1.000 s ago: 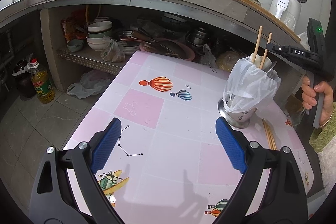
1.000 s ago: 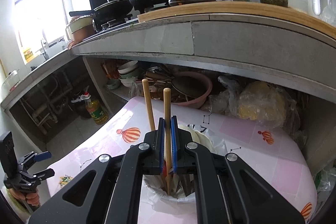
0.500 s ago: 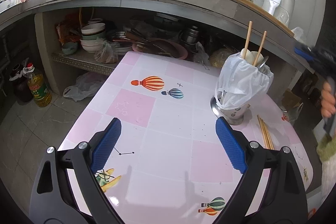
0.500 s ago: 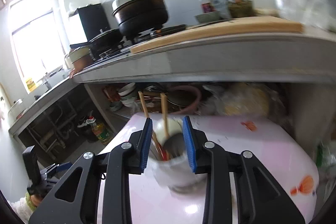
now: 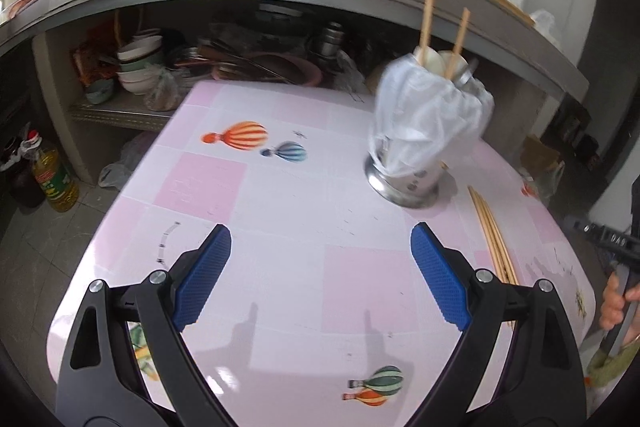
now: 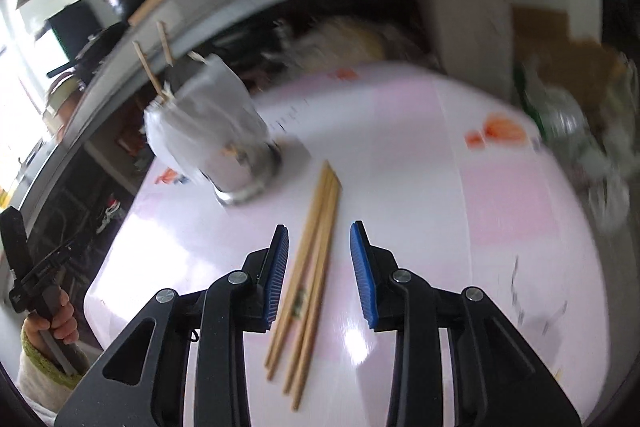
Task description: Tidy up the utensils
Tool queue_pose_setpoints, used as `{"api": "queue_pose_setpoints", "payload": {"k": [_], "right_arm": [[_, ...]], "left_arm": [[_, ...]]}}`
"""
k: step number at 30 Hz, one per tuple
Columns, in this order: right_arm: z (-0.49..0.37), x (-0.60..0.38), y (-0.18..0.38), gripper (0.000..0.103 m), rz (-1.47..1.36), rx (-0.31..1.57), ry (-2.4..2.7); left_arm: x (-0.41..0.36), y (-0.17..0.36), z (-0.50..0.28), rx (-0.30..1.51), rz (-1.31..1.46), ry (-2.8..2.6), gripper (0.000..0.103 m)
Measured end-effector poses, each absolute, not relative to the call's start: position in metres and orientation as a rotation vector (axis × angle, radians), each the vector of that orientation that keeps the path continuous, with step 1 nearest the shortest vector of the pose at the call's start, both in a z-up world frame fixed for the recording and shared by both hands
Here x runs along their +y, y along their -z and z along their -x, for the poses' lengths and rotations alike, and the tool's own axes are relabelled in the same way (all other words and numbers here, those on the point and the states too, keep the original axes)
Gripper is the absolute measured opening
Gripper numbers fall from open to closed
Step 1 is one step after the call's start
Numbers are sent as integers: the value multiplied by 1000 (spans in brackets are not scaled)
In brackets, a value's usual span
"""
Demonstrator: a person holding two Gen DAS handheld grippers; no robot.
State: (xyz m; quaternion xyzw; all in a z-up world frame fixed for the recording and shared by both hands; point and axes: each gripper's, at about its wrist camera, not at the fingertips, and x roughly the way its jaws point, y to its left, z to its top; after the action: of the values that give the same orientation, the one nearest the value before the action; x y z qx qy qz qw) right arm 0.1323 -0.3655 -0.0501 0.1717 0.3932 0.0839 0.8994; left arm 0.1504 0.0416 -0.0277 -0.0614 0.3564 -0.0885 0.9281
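In the left wrist view, we hold the left gripper wide open and empty over the pink table, low in the frame, probably parked out of the way. The steel utensil holder, draped in a plastic bag, stands right of centre with 2 chopsticks upright in it. A loose bundle of chopsticks lies flat just right of the holder, partly behind the right-hand finger.

In the right wrist view, blurred, the right gripper is partly open and empty, its jaws straddling the bundle at lower centre; we judge this lines up a pick. The holder sits upper left, near the bundle's far tips. The left hand shows at lower left.
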Motion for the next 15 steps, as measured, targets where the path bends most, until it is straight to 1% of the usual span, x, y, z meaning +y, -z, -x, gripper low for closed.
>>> {"api": "queue_pose_setpoints", "payload": {"k": [7,15], "right_arm": [[-105,-362,81,32,-406,850,-124],[-101,-364,82,32,-395,853,-120]], "left_arm": [[-12,43,-158,792,40,279,87],[-79,61,-168,837,-35,376,87]]}}
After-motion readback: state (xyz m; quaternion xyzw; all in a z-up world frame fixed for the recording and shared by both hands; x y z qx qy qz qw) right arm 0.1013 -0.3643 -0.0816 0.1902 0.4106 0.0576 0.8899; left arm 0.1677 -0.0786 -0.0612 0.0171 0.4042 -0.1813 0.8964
